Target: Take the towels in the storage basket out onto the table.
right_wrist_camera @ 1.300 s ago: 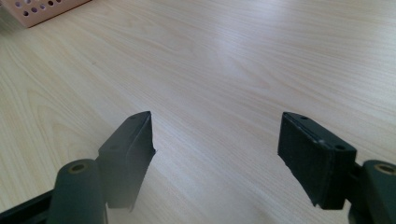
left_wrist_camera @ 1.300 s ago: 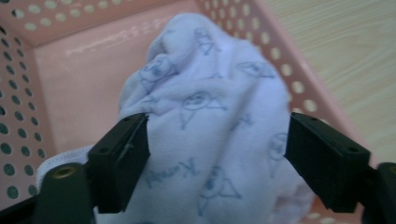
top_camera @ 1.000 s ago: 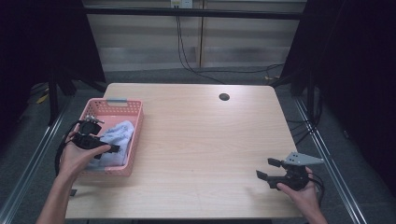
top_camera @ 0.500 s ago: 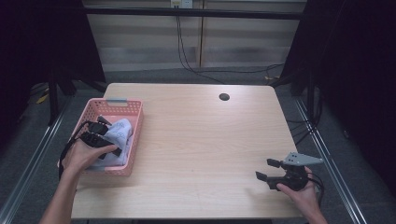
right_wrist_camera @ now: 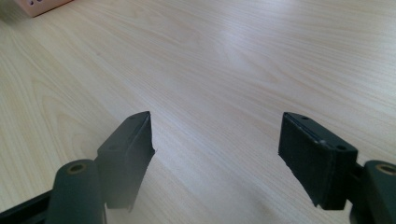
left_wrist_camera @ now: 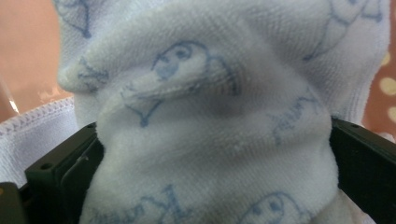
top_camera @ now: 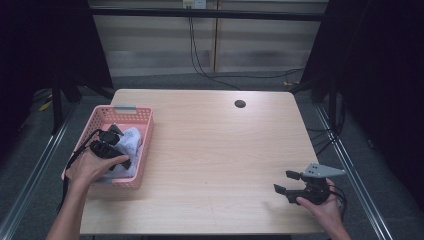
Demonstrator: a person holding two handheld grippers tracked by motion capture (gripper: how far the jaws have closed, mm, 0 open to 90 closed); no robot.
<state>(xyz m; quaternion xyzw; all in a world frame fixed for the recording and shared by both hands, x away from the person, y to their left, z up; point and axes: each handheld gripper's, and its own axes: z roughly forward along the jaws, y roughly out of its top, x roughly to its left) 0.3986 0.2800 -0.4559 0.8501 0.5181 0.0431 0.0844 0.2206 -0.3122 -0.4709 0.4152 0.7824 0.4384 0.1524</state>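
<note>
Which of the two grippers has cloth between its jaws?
The left gripper, in the pink basket, with the white towel bunched between its jaws; the right gripper is open over bare table.

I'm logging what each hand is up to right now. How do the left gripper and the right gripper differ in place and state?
The left gripper is inside the pink basket, while the right gripper is over bare table near the front right corner. The left one's jaws have the white towel bunched between them; the right one's stand wide apart around nothing. Both have black jaws, and a hand holds each.
</note>
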